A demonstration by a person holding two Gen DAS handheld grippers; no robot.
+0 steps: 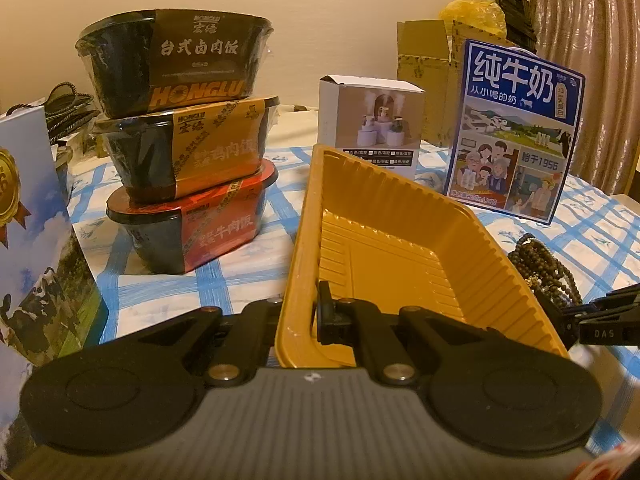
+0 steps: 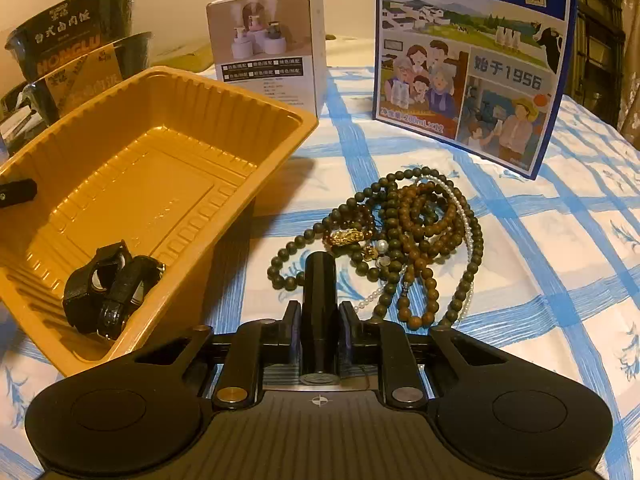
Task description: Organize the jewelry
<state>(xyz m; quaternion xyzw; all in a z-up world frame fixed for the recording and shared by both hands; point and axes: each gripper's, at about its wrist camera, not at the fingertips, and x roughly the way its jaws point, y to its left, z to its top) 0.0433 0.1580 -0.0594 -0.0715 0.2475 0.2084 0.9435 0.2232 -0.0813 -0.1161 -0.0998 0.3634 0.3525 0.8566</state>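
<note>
The left tool pinches the near rim of the tilted yellow tray. The right tool is nearer the bead necklaces. They lie heaped on the counter just ahead of it, right of the tray. Its jaws stand nearly pressed together with a black bar between them; whether they hold beads I cannot tell.

— What sort of premises are these?

— A private home, a living room or bedroom by the look of it. The tablecloth is white with a blue check, laid over a table pushed against a plain cream wall.

— Evidence of household use?

— Three instant rice bowls stacked, a milk carton box, a small white product box, an opened cardboard box behind. A pleated curtain hangs to the right, warm lamplight throughout.

— Any trade fittings?

— Groceries and packaging only; domestic clutter.
</note>
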